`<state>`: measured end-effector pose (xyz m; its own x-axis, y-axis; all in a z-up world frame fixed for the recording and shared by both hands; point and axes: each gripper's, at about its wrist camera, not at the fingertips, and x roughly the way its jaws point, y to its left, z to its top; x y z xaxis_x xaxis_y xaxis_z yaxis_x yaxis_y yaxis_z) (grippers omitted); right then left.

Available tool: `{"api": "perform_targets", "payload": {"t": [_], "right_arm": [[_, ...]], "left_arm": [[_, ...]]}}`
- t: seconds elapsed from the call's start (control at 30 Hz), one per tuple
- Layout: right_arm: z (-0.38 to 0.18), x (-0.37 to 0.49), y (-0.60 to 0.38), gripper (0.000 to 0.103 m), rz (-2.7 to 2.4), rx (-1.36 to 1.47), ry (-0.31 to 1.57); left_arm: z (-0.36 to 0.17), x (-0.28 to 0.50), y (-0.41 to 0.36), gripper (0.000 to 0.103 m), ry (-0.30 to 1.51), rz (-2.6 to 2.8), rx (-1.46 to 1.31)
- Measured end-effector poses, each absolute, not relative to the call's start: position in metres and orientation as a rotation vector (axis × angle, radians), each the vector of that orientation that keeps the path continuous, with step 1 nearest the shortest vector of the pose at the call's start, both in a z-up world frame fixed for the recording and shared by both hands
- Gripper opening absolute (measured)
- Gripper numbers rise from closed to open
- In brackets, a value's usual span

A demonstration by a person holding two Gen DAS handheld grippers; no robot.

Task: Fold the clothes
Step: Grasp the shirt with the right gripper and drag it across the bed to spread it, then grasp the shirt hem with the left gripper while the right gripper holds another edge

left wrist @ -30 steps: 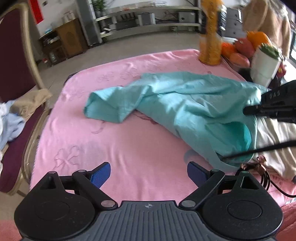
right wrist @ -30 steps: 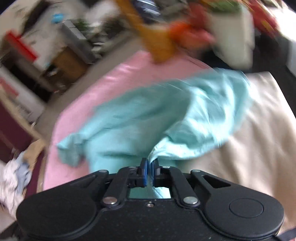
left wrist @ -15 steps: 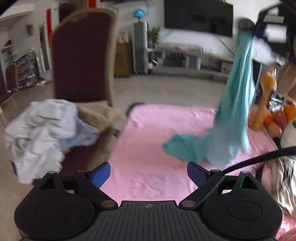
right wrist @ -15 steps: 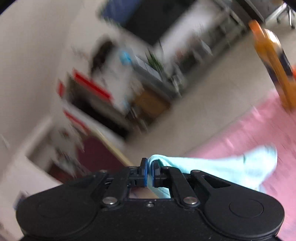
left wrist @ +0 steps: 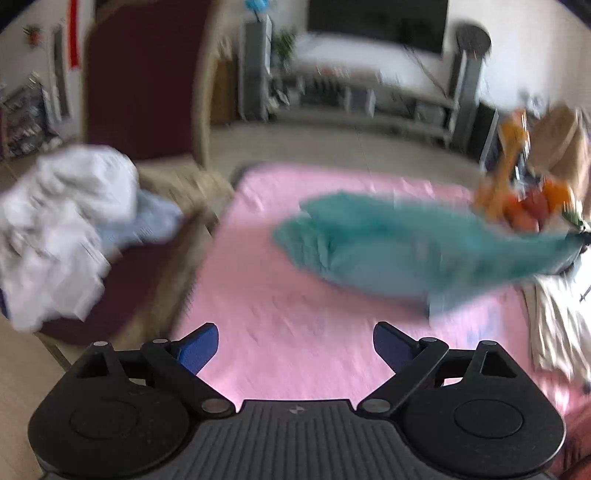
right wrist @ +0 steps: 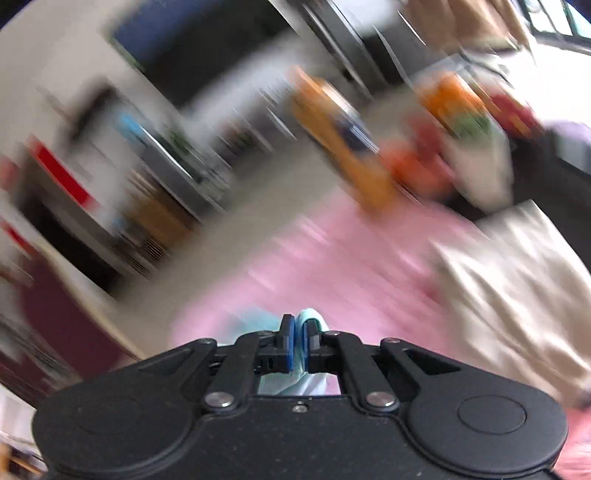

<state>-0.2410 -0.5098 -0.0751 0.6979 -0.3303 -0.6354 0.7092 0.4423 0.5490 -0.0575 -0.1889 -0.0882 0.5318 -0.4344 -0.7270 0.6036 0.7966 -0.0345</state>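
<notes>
Teal garment [left wrist: 413,251]: one piece, crumpled and stretched across the centre and right of the left wrist view, its left end bunched on the pink cover [left wrist: 295,325], its right end drawn out thin toward the right edge of the frame; outline blurred, so sleeves or collar cannot be told. In the right wrist view a small fold of the same cloth [right wrist: 312,321] shows at lower centre, pinched between the blue pads. Right gripper [right wrist: 298,345]: fingers drawn nearly together, clamped on that fold, more teal cloth visible beneath them. Left gripper [left wrist: 294,341]: fingers spread wide, blue pads well apart, nothing between them, set over the pink cover at the lower centre of the frame, apart from the garment. Pink cover: fills the middle of both views. Beige cloth [right wrist: 517,295]: lies on the cover at the right of the right wrist view, also at the right edge of the left wrist view. White and pale blue clothes [left wrist: 62,229]: heaped at the left of the left wrist view, on a dark maroon chair [left wrist: 147,85] with a pale frame. Orange and red objects [left wrist: 524,199]: upper right, beyond the garment, too blurred to identify. Dark screen [left wrist: 376,22]: top centre, on the far wall.
</notes>
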Motion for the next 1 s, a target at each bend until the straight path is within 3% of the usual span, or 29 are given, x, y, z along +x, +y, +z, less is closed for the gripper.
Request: {"api": "perform_targets", "payload": {"t": [0.13, 0.3, 0.5, 0.7, 0.87, 1.0], "right_arm": [[-0.156, -0.263, -0.529, 0.005, -0.718, 0.99, 0.638], [-0.184, -0.274, -0.543, 0.008, -0.675, 1.093, 0.615], [-0.183, -0.271, -0.555, 0.009, -0.592, 1.139, 0.557], [-0.17, -0.265, -0.553, 0.009, -0.57, 1.078, 0.494], [-0.182, -0.26, -0.556, 0.008, -0.595, 1.085, 0.61], [-0.192, -0.261, -0.562, 0.008, -0.595, 1.126, 0.658]], "left_arm": [[-0.113, -0.061, -0.215, 0.09, 0.877, -0.629, 0.292], [-0.118, -0.056, -0.248, 0.086, 0.889, -0.615, 0.313], [-0.114, -0.036, -0.299, 0.065, 0.958, -0.612, 0.209], [-0.109, -0.012, -0.332, 0.065, 1.01, -0.613, 0.069], [-0.126, 0.011, -0.351, 0.065, 1.11, -0.597, -0.026], [-0.15, 0.029, -0.366, 0.057, 1.223, -0.596, -0.102]]}}
